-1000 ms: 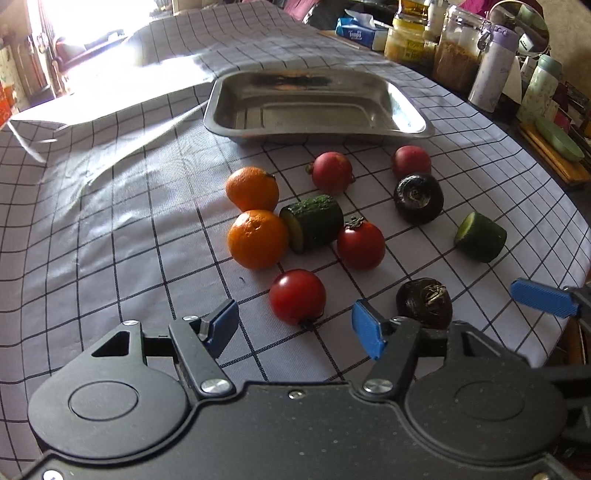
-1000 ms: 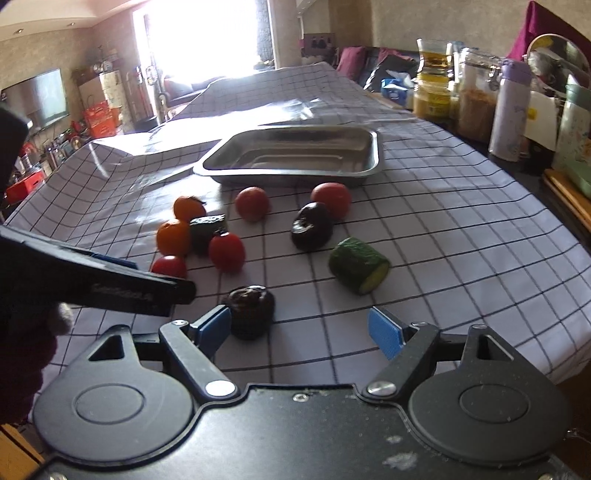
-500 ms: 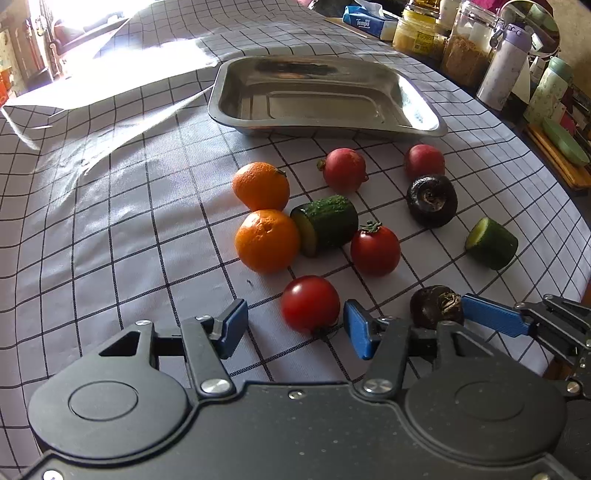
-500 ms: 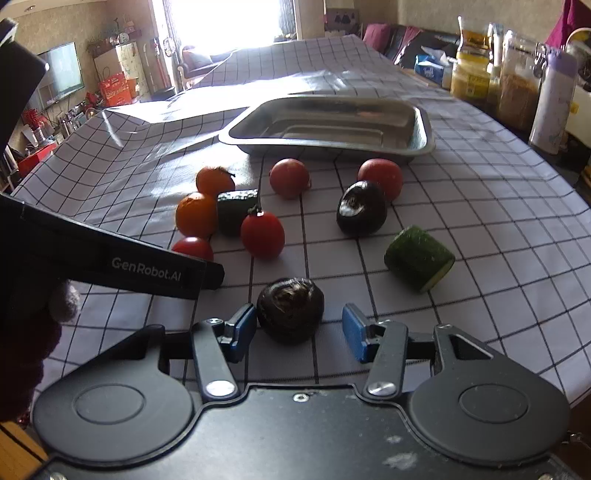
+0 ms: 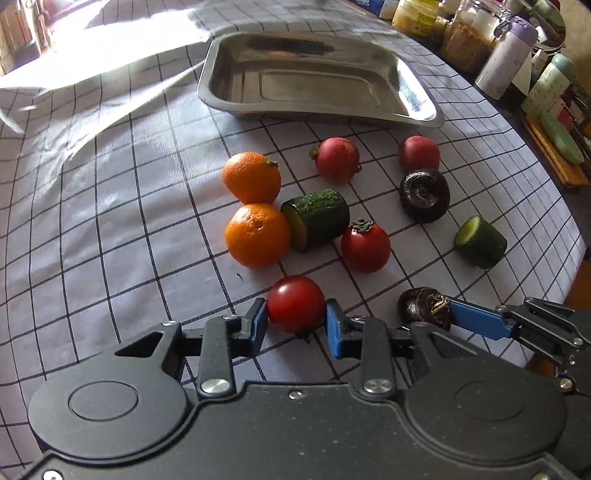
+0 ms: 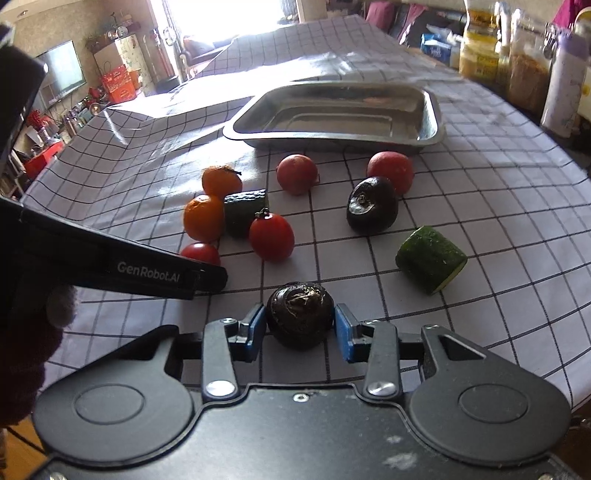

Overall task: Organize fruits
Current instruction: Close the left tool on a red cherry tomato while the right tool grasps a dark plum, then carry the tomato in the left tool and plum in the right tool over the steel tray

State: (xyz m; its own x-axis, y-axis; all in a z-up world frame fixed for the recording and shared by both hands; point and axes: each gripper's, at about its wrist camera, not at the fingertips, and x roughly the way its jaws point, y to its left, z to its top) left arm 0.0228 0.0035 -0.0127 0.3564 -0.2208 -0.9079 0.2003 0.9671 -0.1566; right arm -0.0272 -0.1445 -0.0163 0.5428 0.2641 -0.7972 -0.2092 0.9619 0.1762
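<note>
Left gripper [image 5: 296,324]: its blue pads now squeeze the near tomato [image 5: 295,303] from both sides. A second ago the jaws stood wide and the tomato sat ahead of them.
Right gripper [image 6: 300,328]: its jaws are closing, with the near dark round fruit [image 6: 300,314] between the pads. The left pad touches it; the right pad looks to be just at its skin. A second ago the jaws were wide and the fruit was off by the left pad.
Where the fruits are: all lie on the checked cloth [image 5: 110,206], at 6 o'clock from the steel tray [image 5: 317,79]. The two oranges [image 5: 257,234] touch. The cucumber chunk [image 5: 317,218] touches the nearer orange. The second tomato [image 5: 365,246] sits at 4 o'clock from that chunk.
Farther fruits: two red round fruits [image 5: 337,159], another dark fruit [image 5: 424,195] and a second cucumber chunk [image 5: 480,242] have not moved.
Tray: nothing in it, same as before.
Hard to see: in the right view the other gripper's black arm covers most of the near tomato. In the left view the black gripper body hides the bottom of the near dark fruit. The jars [image 5: 467,35] at 1 o'clock are cut off at the top edge. The far cloth is washed out by sun glare.
</note>
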